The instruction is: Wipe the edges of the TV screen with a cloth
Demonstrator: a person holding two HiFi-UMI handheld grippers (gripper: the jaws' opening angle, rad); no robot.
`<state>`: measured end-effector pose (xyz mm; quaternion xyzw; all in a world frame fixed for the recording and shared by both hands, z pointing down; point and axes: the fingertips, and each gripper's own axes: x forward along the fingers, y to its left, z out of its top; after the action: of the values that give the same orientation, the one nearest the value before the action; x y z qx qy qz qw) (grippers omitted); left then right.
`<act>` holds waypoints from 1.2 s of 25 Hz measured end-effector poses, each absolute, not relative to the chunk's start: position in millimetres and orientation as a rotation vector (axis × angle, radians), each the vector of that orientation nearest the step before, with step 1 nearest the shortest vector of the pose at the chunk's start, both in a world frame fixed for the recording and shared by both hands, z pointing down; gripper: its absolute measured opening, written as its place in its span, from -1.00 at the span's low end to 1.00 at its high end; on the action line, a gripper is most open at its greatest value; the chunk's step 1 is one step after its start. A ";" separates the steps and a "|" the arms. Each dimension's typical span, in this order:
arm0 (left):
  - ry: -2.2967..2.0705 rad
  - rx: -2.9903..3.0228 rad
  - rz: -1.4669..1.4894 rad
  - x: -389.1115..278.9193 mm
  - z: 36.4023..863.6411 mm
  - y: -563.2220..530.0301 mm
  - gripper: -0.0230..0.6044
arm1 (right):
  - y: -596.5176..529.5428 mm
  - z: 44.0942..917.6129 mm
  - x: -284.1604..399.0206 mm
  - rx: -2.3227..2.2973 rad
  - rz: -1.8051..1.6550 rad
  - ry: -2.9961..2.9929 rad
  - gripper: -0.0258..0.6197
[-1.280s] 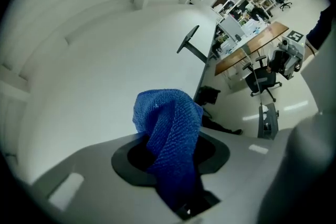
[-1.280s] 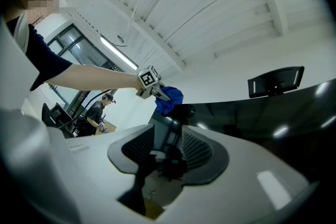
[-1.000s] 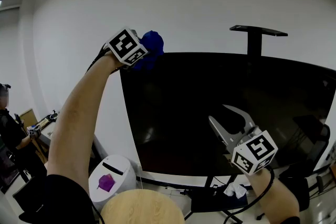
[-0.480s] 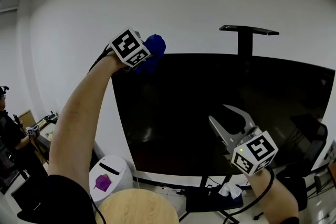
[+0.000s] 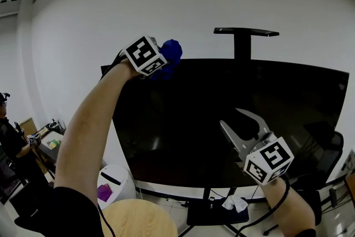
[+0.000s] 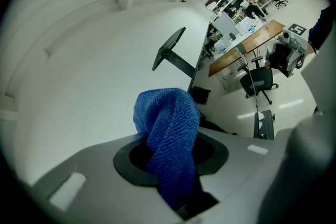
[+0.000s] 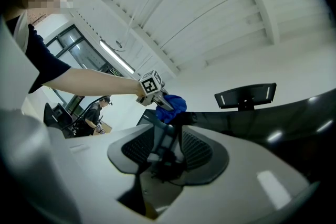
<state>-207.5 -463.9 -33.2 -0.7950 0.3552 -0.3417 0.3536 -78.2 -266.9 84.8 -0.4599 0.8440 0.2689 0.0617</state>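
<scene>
The big black TV screen [image 5: 183, 119] fills the middle of the head view. My left gripper [image 5: 161, 58] is raised to its top edge, a little in from the upper left corner. It is shut on a bunched blue cloth [image 5: 171, 53], which rests against that edge. In the left gripper view the cloth [image 6: 168, 123] stands up between the jaws of the left gripper [image 6: 170, 157]. My right gripper [image 5: 236, 122] hovers in front of the lower right part of the screen. Its pads stand a narrow gap apart with nothing between them. The right gripper view shows the right gripper [image 7: 168, 152], the cloth [image 7: 172, 105] and the TV [image 7: 273, 118].
A black T-shaped mount [image 5: 246, 33] rises behind the TV's top edge. Below left stand a white bin [image 5: 113, 183] and a round wooden table [image 5: 138, 220]. A white rag [image 5: 233, 203] lies on the TV stand's base. A person [image 5: 5, 136] stands far left; an office chair [image 5: 333, 152] is at right.
My left gripper has slid the cloth to the right along the TV's top edge, away from the upper left corner. The right gripper has drifted right relative to the screen.
</scene>
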 end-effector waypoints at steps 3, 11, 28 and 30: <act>0.916 -2.058 -0.884 -178.4 -34.6 -457.4 -0.56 | -262.4 79.5 -58.3 -1.392 0.819 2.548 -0.39; 0.904 -2.051 -0.885 -108.8 -34.1 -440.1 -0.56 | -245.6 71.6 -4.8 -1.393 0.824 2.550 -0.39; 0.798 -2.057 -0.886 22.3 -34.2 -404.2 -0.56 | -212.1 76.0 98.1 -1.470 0.807 2.532 -0.39; 0.766 -2.052 -0.897 30.0 -35.1 -401.1 -0.56 | -212.6 74.8 100.5 -1.491 0.805 2.513 -0.39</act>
<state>30.0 -401.1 -35.1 -0.8026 0.2997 -0.3509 0.3778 100.5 -212.6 74.8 -0.4911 0.8279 0.2652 0.0552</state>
